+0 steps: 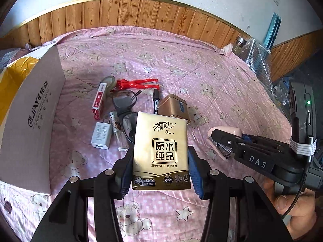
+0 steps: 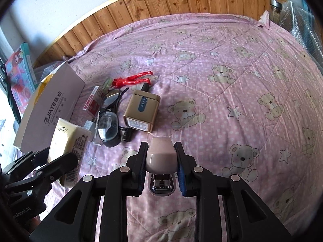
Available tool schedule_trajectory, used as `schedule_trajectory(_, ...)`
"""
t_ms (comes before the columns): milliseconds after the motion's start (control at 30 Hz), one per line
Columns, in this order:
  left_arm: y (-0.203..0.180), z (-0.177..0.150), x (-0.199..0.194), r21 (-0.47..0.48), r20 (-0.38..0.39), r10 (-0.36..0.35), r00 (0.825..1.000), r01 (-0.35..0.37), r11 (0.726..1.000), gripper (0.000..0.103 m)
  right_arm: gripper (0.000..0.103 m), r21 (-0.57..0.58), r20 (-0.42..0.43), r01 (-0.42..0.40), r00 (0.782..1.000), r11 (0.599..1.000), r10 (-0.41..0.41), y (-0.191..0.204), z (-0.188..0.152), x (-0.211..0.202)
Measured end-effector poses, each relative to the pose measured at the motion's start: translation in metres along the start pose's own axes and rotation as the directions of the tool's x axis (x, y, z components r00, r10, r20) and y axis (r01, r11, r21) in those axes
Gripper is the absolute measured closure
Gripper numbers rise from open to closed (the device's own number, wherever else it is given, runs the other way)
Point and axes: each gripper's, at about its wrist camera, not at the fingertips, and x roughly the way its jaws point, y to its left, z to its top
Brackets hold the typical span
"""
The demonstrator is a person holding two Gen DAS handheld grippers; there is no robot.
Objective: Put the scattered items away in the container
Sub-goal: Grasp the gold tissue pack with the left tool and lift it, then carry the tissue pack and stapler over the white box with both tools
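Jaws clamped: tissue pack [image 1: 161, 151] held by left gripper [image 1: 160, 169], pink stapler [image 2: 161, 155] by right gripper [image 2: 160, 167]; open quilt [image 2: 232, 104] rightward, cardboard box [image 1: 34, 117] edge left.

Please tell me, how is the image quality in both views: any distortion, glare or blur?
Left wrist view: strong fisheye bending of the wood panelling, dark corners, tissue pack sharp. Right wrist view: same bending, sheen on the pink quilt, stapler slightly soft.

"JIAYE" on box [image 1: 34, 109]; "Breeze" on tissue pack [image 1: 161, 149]
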Motion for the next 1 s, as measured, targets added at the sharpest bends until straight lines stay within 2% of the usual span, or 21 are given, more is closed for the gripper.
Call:
schedule_trajectory(667, 0.036, 0.000, -0.083, -0.060, 0.146, -0.026, 0.989, 0.035, 0.998, 0.053, 0.076, -0.136, 0.070, -0.022, 0.997, 0.990, 0.032, 0.086, 0.000, -0.044)
schedule_trajectory(1000, 0.061, -0.004, -0.110, -0.101, 0.188, -0.041, 0.981, 0.061, 0.993, 0.053, 0.076, -0.192, 0.087, -0.031, 0.995, 0.981, 0.049, 0.126, 0.003, -0.057)
